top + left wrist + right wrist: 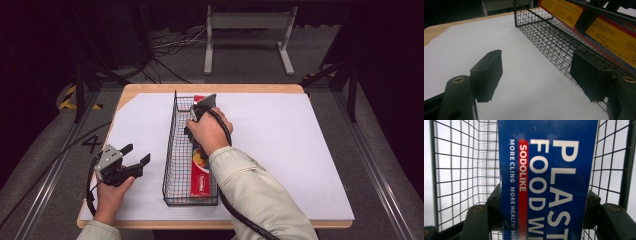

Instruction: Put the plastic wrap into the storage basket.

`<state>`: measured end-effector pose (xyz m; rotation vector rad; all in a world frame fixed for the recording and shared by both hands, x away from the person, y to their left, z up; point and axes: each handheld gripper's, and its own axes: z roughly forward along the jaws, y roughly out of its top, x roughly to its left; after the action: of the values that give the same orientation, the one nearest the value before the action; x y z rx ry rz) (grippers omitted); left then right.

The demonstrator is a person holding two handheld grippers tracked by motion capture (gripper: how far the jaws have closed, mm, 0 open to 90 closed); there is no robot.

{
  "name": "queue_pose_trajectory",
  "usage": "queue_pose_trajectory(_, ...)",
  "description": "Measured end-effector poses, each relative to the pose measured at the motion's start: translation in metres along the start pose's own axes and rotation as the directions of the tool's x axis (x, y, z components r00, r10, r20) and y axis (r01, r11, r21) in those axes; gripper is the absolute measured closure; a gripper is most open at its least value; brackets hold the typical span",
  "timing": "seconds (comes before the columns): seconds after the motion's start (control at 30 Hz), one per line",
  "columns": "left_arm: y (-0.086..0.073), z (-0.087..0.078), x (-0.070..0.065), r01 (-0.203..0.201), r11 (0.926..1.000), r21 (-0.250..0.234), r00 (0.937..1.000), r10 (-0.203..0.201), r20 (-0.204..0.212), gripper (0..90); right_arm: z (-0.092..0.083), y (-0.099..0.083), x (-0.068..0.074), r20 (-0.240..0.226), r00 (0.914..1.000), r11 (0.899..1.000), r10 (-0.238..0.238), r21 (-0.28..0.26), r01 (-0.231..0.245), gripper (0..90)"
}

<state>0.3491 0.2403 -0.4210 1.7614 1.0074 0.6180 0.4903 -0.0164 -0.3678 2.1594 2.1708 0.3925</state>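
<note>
We see the food wrap box (547,180) lying inside the wire basket (172,150), the right gripper (200,111) with its fingers clamped on the box's sides. Left of the basket, the left gripper (132,161) hovers over the counter (295,145), fingers wide apart and empty.

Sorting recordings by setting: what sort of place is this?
Probably a lab or studio recording bay: a paper-covered table on dark flooring, loose cables behind it, black-and-yellow hazard tape on the floor, dark surroundings.

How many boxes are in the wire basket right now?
1: a long plastic food wrap box lies lengthwise along the right side of the wire basket, gripped by the right claw. Anything under the hand is hidden.
</note>
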Motion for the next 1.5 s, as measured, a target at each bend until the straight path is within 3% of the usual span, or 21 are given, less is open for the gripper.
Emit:
queue_pose_trajectory(1.07, 0.000, 0.000, 0.000, -0.001, 1.0000, 0.002, 1.0000, 0.001, 0.000, 26.4, 0.015, -0.001, 0.004, 0.037, 0.9992, 1.000, -0.012, 0.012, 0.012, 37.0)
queue_pose_trajectory(1.17, 0.000, 0.000, 0.000, 0.000, 1.0000, 0.001, 1.0000, 0.000, 0.001, 26.4, 0.016, -0.001, 0.005, 0.031, 0.9993, 1.000, -0.020, 0.006, 0.020, 32.0)
queue_pose_trajectory(1.2, 0.000, 0.000, 0.000, -0.001, 1.0000, 0.003, 1.0000, 0.001, 0.000, 26.4, 0.014, -0.001, 0.006, 0.011, 0.9999, 1.000, -0.010, -0.001, 0.010, 30.3)
queue_pose_trajectory(1.5, 0.000, 0.000, -0.001, -0.001, 1.0000, 0.001, 1.0000, 0.001, 0.003, 26.3, -0.004, -0.001, 0.009, 0.004, 0.9994, 0.999, -0.034, -0.038, 0.035, 28.2)
